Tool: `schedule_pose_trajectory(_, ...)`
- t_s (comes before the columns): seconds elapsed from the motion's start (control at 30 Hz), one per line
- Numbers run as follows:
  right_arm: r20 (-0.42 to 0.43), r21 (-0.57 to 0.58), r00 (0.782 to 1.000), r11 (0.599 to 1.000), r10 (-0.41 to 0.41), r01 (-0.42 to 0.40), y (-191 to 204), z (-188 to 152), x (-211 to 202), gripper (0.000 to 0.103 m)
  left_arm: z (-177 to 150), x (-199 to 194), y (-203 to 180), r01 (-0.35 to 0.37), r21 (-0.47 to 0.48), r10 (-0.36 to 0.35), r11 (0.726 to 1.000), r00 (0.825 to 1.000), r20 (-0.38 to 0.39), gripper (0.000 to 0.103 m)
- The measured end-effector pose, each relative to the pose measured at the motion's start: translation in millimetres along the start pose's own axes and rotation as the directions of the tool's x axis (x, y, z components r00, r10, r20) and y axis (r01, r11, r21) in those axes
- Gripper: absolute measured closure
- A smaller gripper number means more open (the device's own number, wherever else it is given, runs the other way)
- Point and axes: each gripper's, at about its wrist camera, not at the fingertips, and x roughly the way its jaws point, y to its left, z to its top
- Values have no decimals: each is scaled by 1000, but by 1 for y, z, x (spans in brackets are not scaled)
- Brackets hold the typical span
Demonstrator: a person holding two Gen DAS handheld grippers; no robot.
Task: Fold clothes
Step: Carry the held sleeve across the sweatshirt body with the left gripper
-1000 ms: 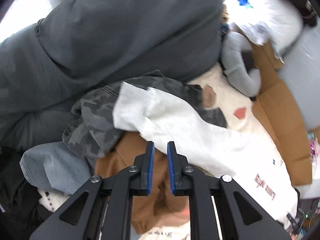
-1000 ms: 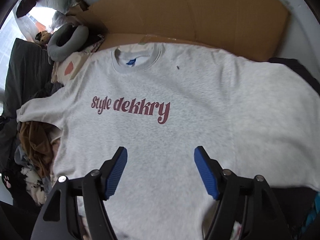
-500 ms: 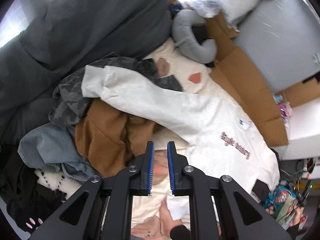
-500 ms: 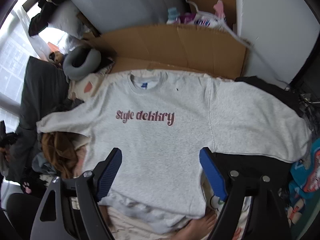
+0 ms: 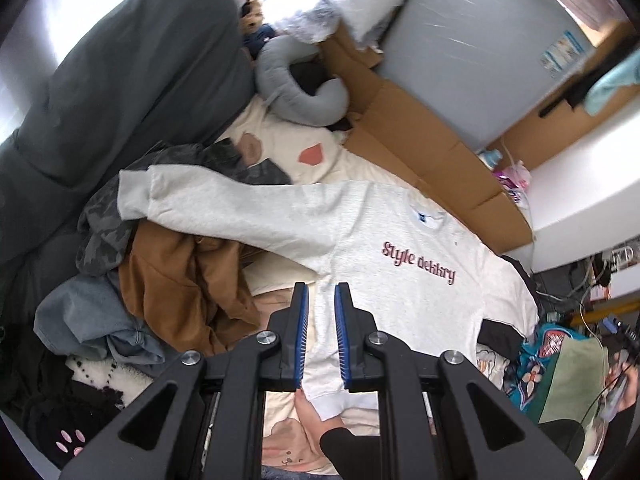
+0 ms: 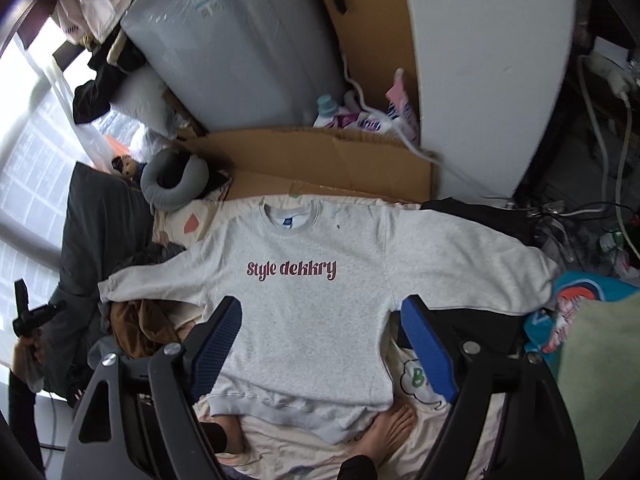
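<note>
Left wrist view: the left gripper (image 5: pixel 321 334) hangs above the bed, its jaws narrow with nothing between them. Below it the grey sweatshirt (image 5: pixel 384 264) lies flat on the cream bedsheet (image 5: pixel 280 152), one sleeve reaching over a pile of clothes (image 5: pixel 168 280) toward the dark duvet (image 5: pixel 132 80). A grey neck pillow (image 5: pixel 296 92) lies near the cardboard (image 5: pixel 432 152) at the far edge.

Right wrist view: the right gripper (image 6: pixel 320 344) stands wide and empty; its jaws have just been opening. The sweatshirt (image 6: pixel 312 300) lies spread directly under it, collar toward the cardboard (image 6: pixel 320 160). Two bare feet (image 6: pixel 384 436) touch the hem.
</note>
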Motion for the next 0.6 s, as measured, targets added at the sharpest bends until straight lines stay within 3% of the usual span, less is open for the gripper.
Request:
schedule_pose_trajectory(0.17, 13, 1, 1000, 1000, -23, 23, -7, -4, -39, 18, -12, -3, -18, 33, 18, -33, 999, 999, -3, 90)
schedule_pose_trajectory(0.3, 37, -2, 999, 1000, -14, 14, -17, -6, -58, 18, -22, 0, -27, 13, 46, -11, 999, 1000, -23, 90)
schedule_pose_trajectory(0.6, 34, -7, 999, 999, 37, -37, -39, -8, -57, 17, -40, -18, -24, -28, 30, 28, 999, 1000, 3, 90)
